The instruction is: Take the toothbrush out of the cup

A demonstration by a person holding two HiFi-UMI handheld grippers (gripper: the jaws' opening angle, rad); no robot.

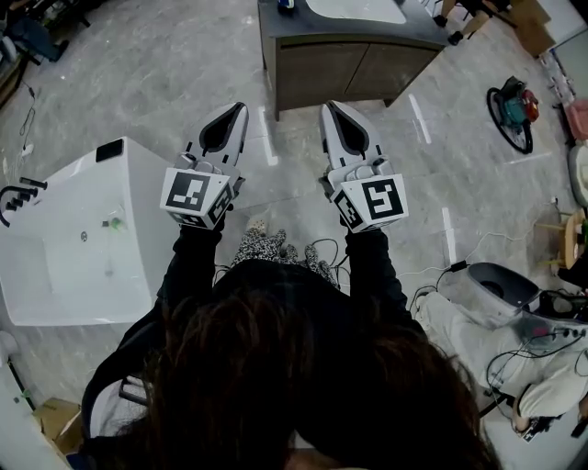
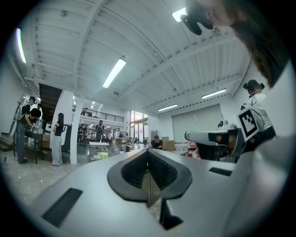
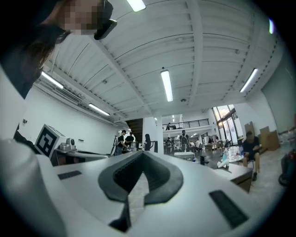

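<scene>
Left gripper and right gripper point ahead side by side, fingers together, empty; on the tabletop beyond sits a dark thing, too small to tell if it is the cup.

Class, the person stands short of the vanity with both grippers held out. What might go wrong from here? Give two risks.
Loose cables lie on the floor by the person's feet, so stepping toward the vanity risks a trip. The left gripper and right gripper are both shut and empty; reaching in like that would likely knock things over rather than grasp them.
</scene>
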